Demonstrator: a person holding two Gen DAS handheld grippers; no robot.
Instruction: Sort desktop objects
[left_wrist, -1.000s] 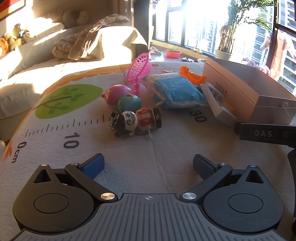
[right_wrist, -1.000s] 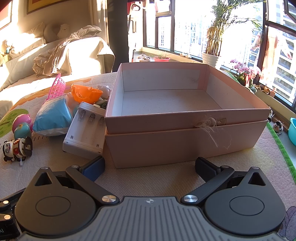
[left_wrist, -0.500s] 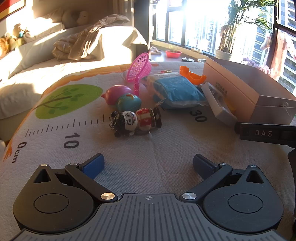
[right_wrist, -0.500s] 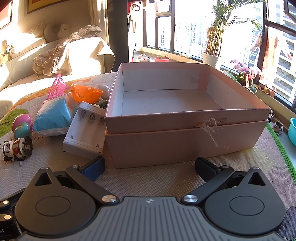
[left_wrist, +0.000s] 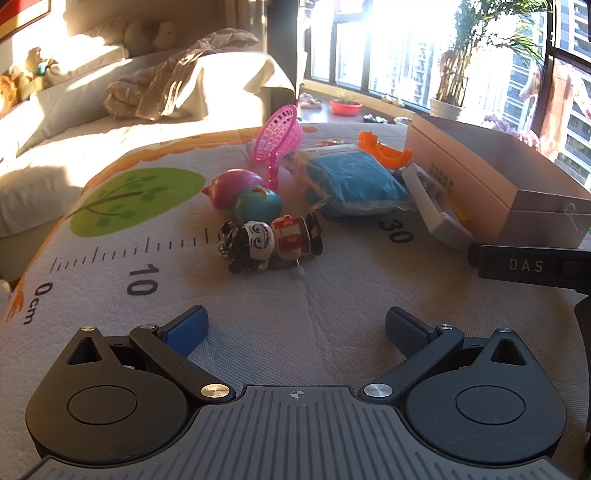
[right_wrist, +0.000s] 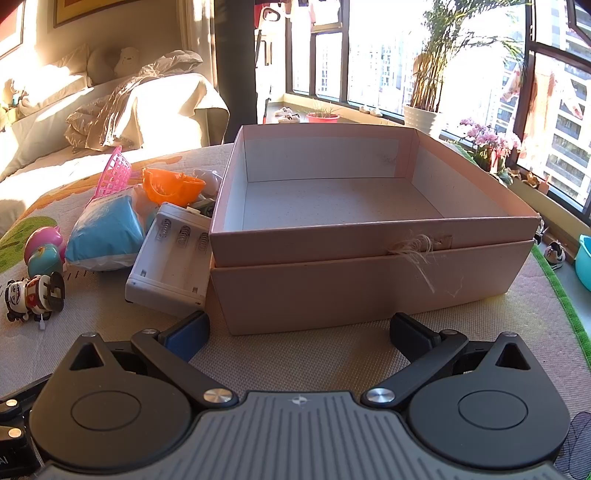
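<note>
Nothing has shifted in the last second: my left claw (left_wrist: 295, 326) and right claw (right_wrist: 299, 328) both hang wide and empty, so sorting hasn't begun. One empty box (right_wrist: 369, 236) just ahead of the right claw; seven objects lie ahead of the left, the wind-up doll (left_wrist: 271, 240) nearest.

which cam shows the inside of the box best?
Right wrist. It faces the box head-on from above the rim, so the bare floor and all four inner walls show, with nothing inside. Left wrist catches the box obliquely at the right edge: only outer walls and rim, interior hidden.
</note>
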